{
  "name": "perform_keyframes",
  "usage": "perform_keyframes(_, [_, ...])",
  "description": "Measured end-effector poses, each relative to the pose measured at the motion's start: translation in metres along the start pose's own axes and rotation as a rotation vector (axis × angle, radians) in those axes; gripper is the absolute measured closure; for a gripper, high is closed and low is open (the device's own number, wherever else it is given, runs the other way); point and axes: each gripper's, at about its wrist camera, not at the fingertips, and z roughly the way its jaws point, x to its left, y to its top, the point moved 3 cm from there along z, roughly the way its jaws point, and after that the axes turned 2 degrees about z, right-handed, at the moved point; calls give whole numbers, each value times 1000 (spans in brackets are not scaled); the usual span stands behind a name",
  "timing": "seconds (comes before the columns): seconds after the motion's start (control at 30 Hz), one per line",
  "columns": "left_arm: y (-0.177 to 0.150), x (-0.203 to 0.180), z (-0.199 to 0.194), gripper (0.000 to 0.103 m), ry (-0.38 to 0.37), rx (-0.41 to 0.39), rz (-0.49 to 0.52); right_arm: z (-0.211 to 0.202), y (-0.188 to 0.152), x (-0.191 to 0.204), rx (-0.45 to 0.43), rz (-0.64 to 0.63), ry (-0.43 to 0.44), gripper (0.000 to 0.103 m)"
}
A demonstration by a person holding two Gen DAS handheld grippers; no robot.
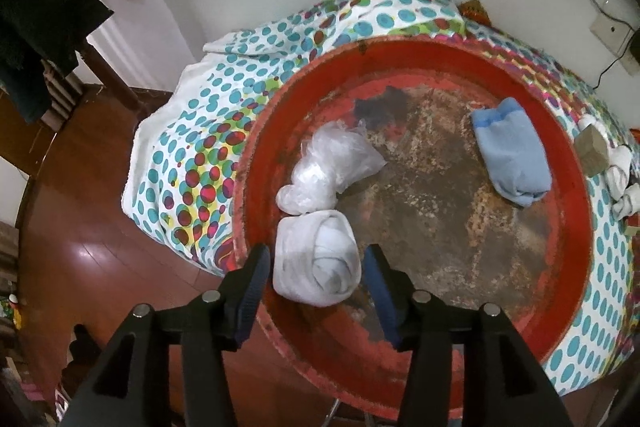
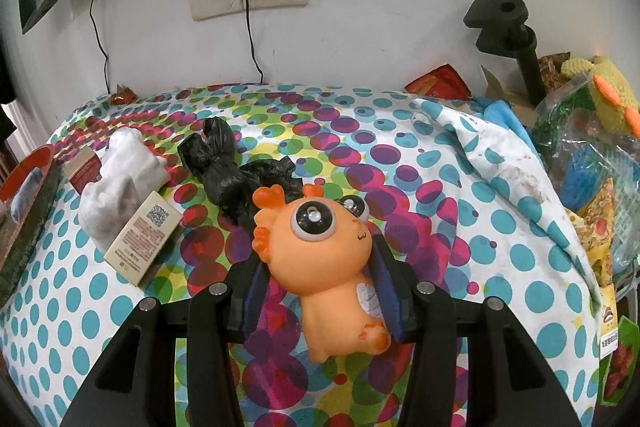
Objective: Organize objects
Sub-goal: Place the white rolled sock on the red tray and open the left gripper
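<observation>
Left tongs [image 1: 316, 263] open, pads standing clear on either side of a white sock roll [image 1: 316, 259] that lies at the near left edge of the red tray [image 1: 572, 163]; nothing gripped. Soft, light and springy by the look, likely to squash rather than slip, so best taken across the thick middle of the roll. Just behind and touching it, a knotted clear bag [image 1: 328, 167], crinkly and apt to snag if the tongs reach deep. Farther right on the tray, well apart, a folded blue cloth [image 1: 510, 151]; beyond the rim, more white socks and a small box on the dotted cover [image 1: 192, 131] of the desk. In the right wrist view, from the left: a tray edge, white socks [image 2: 120, 179] with a tan box [image 2: 144, 239] leaning against them, then a black bag [image 2: 228, 163] crumpled near the middle. Right tongs [image 2: 320, 287] closed on an orange toy [image 2: 320, 259], pads pressing its flanks, big-eyed head forward. Rubbery and smooth, probably light but inclined to pop out if squeezed near the rounded head; the narrower waist seems the surer hold. At far right, rumpled cloth and a pile of packets crowding that side, with a black clamp post [image 2: 516, 43] standing behind.
</observation>
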Motion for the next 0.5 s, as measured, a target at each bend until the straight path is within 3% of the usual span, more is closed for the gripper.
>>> perform_keyframes(0.2, [-10,-6,-31,52,84,-94,-6,2,0,2,4,-15,-8,56])
perform_keyframes(0.5, [-32,-48,-39,52,61,-157,42,4,-1,6,8,-39,-40,56])
